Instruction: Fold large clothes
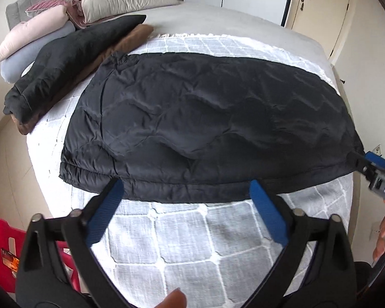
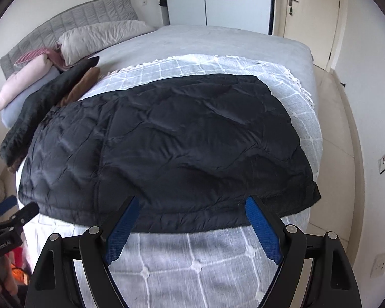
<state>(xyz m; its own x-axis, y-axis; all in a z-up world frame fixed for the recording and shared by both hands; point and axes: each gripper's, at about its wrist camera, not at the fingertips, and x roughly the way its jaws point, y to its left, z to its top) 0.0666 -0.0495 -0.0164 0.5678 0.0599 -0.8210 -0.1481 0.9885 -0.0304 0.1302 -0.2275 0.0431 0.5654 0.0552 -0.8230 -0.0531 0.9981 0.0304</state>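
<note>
A large black quilted jacket (image 1: 197, 123) lies spread flat on a white checked blanket (image 1: 187, 243) on the bed; it also shows in the right wrist view (image 2: 172, 148). My left gripper (image 1: 187, 187) is open, its blue pads just above the jacket's near hem. My right gripper (image 2: 192, 205) is open too, over the near hem toward the jacket's right end. In the left wrist view the right gripper's fingers (image 1: 372, 160) appear at the jacket's right corner. The left gripper's fingers (image 2: 15, 210) show at the far left of the right wrist view.
A folded dark grey garment (image 1: 71, 59) lies on a brown one (image 1: 95, 61) at the left of the bed. Pink, blue and beige folded bedding (image 1: 38, 33) sits by the grey headboard. A red chair (image 1: 2, 231) stands at the lower left. A door (image 2: 308, 12) and wardrobe are behind.
</note>
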